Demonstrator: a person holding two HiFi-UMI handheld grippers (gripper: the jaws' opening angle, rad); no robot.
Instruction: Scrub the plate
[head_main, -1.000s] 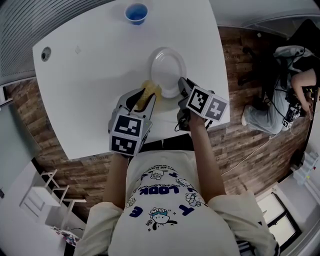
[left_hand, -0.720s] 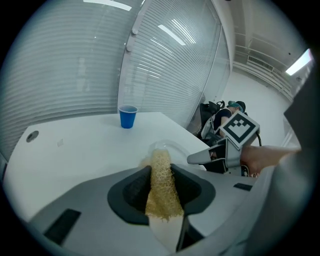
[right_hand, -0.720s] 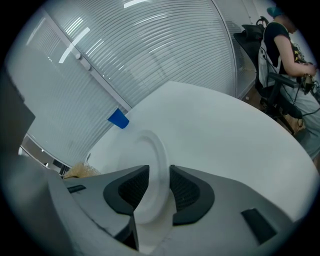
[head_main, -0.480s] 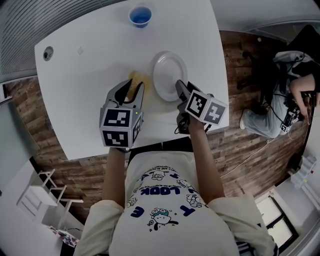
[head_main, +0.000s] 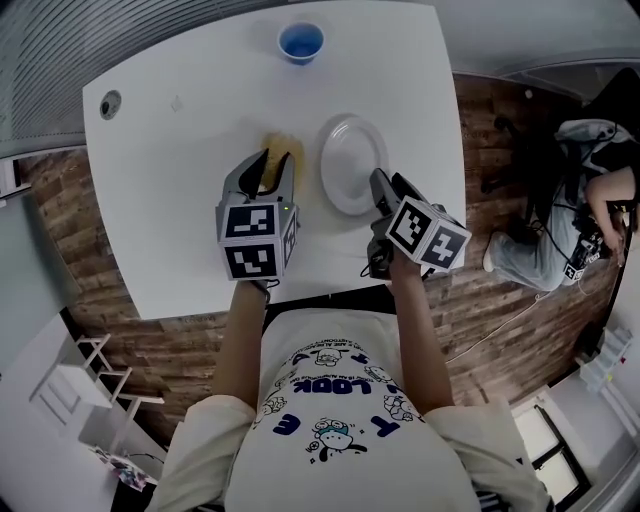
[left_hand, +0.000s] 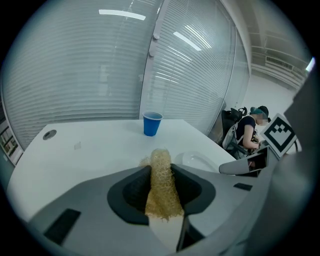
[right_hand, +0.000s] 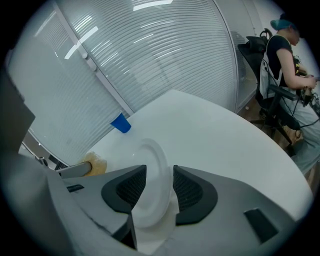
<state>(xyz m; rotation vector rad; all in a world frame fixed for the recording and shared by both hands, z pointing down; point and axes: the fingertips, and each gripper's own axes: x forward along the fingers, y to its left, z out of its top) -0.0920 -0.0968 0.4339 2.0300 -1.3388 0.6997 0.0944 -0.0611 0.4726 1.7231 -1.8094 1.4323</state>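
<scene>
The left hand-held gripper, clamped on the sponge, has slid off the plate, and the right hand-held gripper has just been opening wide around its rim, so the plate lies freed near the desk's right edge and scrubbing seems over.

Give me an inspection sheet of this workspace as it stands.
Surface: white table, round grommet near one corner.
Job's things: white round plate lying flat; yellow mesh scrubber beside it.
Clutter: blue plastic cup.
Grippers: left gripper shut on scrubber; right gripper open, jaws have just been opening, plate rim between them.
Cables: thin dark cord by right gripper.
Surroundings: wooden floor, window blinds, seated person.
</scene>
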